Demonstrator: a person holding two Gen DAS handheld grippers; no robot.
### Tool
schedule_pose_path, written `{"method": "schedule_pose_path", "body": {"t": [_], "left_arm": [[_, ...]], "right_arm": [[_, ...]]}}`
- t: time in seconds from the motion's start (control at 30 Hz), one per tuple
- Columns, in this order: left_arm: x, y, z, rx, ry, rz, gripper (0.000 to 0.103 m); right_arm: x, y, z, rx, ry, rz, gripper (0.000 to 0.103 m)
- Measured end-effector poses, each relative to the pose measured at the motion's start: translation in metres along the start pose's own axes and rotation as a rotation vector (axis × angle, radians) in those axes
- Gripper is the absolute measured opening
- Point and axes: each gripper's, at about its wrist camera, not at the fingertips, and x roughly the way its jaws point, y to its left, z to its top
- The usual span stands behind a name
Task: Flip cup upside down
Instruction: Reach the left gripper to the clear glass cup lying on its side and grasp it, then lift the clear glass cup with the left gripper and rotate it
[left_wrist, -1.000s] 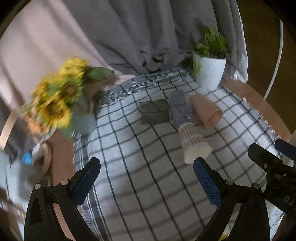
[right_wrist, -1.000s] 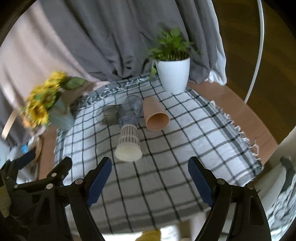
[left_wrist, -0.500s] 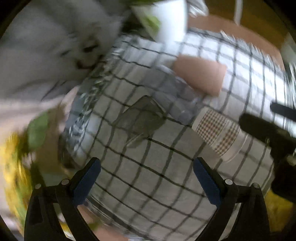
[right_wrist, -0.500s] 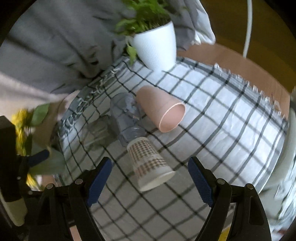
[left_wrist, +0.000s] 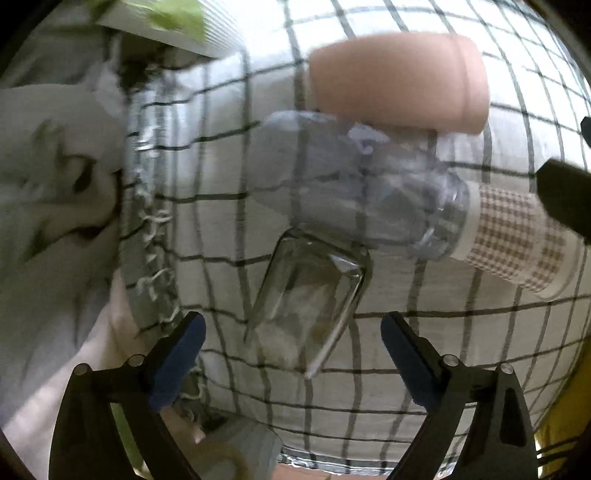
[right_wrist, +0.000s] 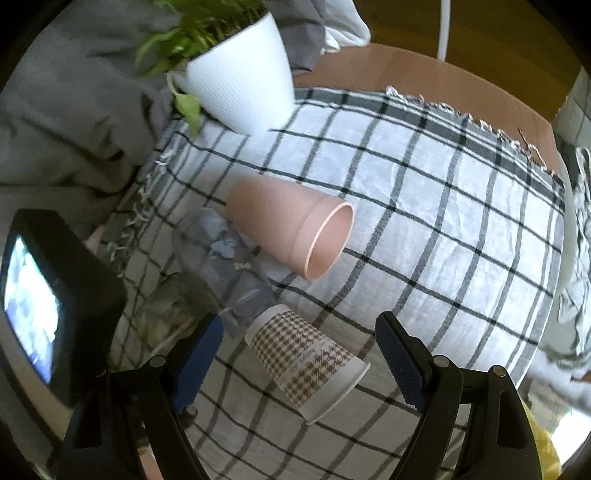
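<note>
Cups are counted at four, all lying on their sides on the checked cloth (right_wrist: 443, 229) that covers the worktop (right_wrist: 424, 81). From left to right in the right wrist view, a square clear glass (left_wrist: 310, 295) is seen at the cloth's fringed edge, then a clear plastic cup (right_wrist: 221, 258), then a pink cup (right_wrist: 291, 229) with its mouth turned to the right, and nearest the camera a houndstooth paper cup (right_wrist: 310, 365). The plastic cup is touched by the pink cup on one side and by the paper cup's base at its mouth end. One white ribbed plant pot (right_wrist: 240, 88) is set at the cloth's far corner.

The left gripper (left_wrist: 291, 354) is held low over the square glass, its blue pads spread wide on either side of the glass's near end, nothing pinched. The right gripper (right_wrist: 299, 362) is likewise held spread, with the paper cup lying between its pads and untouched by them. The back of the left gripper's body is seen at the left edge of the right wrist view.
</note>
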Motion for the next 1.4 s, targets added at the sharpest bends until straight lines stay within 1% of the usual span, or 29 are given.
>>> {"method": "schedule_pose_path", "body": {"t": [0.1,0.17,0.27,0.4,0.43,0.47,0.53,0.63,0.73,0.8,0.93,1.07,1.1,1.17,1.27,1.33,1.4], "left_arm": [[0.015,0.000,0.009,0.056,0.014,0.002,0.096],[0.024,-0.001,0.013,0.097,0.021,0.011,0.095],[0.035,-0.001,0.017,0.121,0.041,-0.025,0.090],[0.045,-0.005,0.020,0.160,0.050,-0.037,0.088],[0.048,-0.005,0.021,0.166,0.052,-0.041,0.087],[0.050,-0.005,0.021,0.166,0.053,-0.050,0.081],[0.054,-0.005,0.022,0.161,0.064,-0.082,0.074],[0.055,-0.004,0.021,0.156,0.058,-0.073,0.073],[0.055,0.003,0.020,0.097,0.067,-0.075,0.073],[0.055,0.009,0.019,0.033,0.088,-0.075,0.073],[0.048,0.030,0.010,-0.178,0.117,-0.117,0.072],[0.036,0.041,-0.004,-0.307,0.137,-0.176,0.070],[0.030,0.043,-0.009,-0.336,0.131,-0.197,0.070],[0.019,0.045,-0.017,-0.381,0.127,-0.211,0.070],[-0.005,0.041,-0.029,-0.418,0.094,-0.243,0.070],[-0.021,0.036,-0.036,-0.450,0.071,-0.245,0.070],[-0.033,0.018,-0.038,-0.486,0.044,-0.237,0.070]], "right_arm": [[0.004,0.002,0.003,0.021,0.008,-0.034,0.084],[0.006,0.003,0.005,0.029,0.005,-0.037,0.084],[0.008,0.007,0.007,0.023,-0.004,-0.051,0.084],[0.013,0.008,0.009,0.023,-0.005,-0.071,0.084],[0.014,0.008,0.010,0.023,-0.005,-0.075,0.084],[0.016,0.008,0.010,0.023,-0.004,-0.081,0.084],[0.018,0.008,0.010,0.021,0.000,-0.086,0.084],[0.021,0.008,0.011,0.012,-0.003,-0.095,0.084],[0.021,0.007,0.010,-0.001,-0.009,-0.097,0.084],[0.020,0.007,0.011,-0.015,-0.020,-0.100,0.084],[0.015,0.005,0.011,-0.046,-0.048,-0.101,0.084],[0.008,-0.002,0.013,-0.056,-0.059,-0.092,0.084],[0.006,-0.003,0.013,-0.063,-0.057,-0.080,0.084],[0.002,-0.005,0.013,-0.074,-0.053,-0.061,0.084],[-0.007,-0.005,0.013,-0.120,-0.059,-0.033,0.084],[-0.014,-0.006,0.013,-0.155,-0.067,-0.009,0.084],[-0.022,-0.007,0.012,-0.196,-0.079,0.006,0.084]]}}
